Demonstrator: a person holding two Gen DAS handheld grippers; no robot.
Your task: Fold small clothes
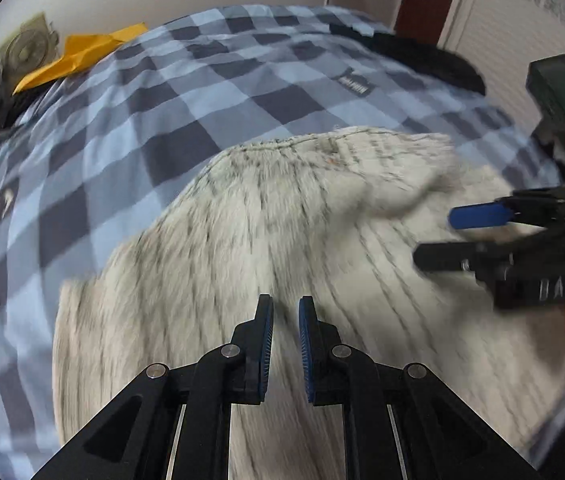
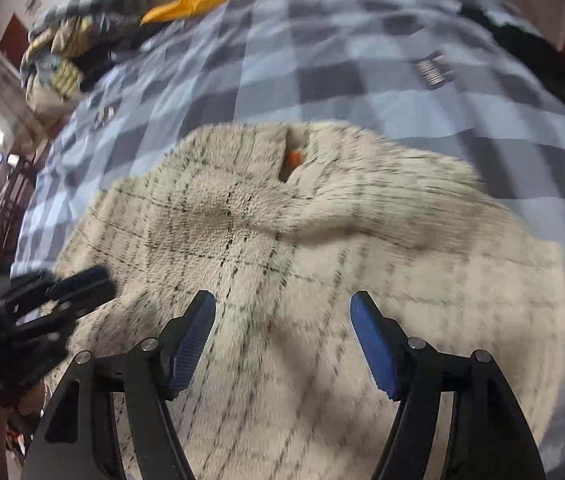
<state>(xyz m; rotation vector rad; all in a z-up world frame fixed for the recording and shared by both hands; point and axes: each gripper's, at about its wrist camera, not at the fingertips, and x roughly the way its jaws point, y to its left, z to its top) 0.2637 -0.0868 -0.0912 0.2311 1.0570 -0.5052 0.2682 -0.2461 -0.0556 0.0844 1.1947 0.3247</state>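
A cream fleece garment with thin dark check lines lies spread on a blue-and-grey checked bed cover; it also shows in the right wrist view, with an orange tag at its neck opening. My left gripper hovers over the garment's near part, jaws a narrow gap apart, holding nothing. My right gripper is wide open above the garment's middle, empty. Each gripper appears in the other's view, the right one at the right edge, the left one at the left edge. Both views are motion-blurred.
A yellow cloth and a dark heap of clothes lie at the bed's far left. A black garment lies at the far right. The wall and a door stand behind the bed.
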